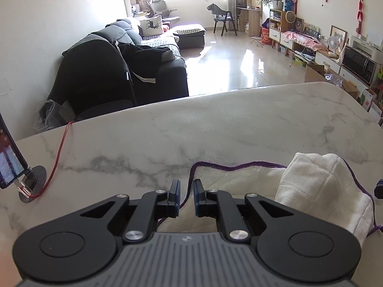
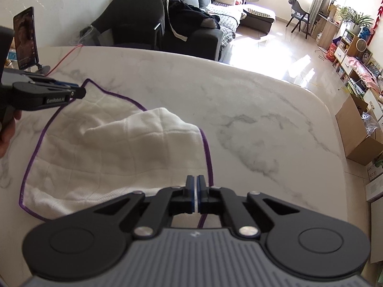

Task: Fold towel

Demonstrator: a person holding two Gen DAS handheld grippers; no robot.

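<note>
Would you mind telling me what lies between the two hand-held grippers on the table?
Only the towel, its white bulge in the middle, spans from left hand-held gripper to right; the right wrist view shows it.

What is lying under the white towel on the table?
Only the marble table shows around the towel. One part is folded over onto itself. Whatever lies beneath the cloth is covered and cannot be seen.

A white marble bench point(image 2: 239, 100) with grey veining carries a white, purple-edged towel point(image 2: 100, 157) at lower left, a phone stand point(image 2: 44, 68) and red cable point(image 2: 64, 58) at upper left.
</note>
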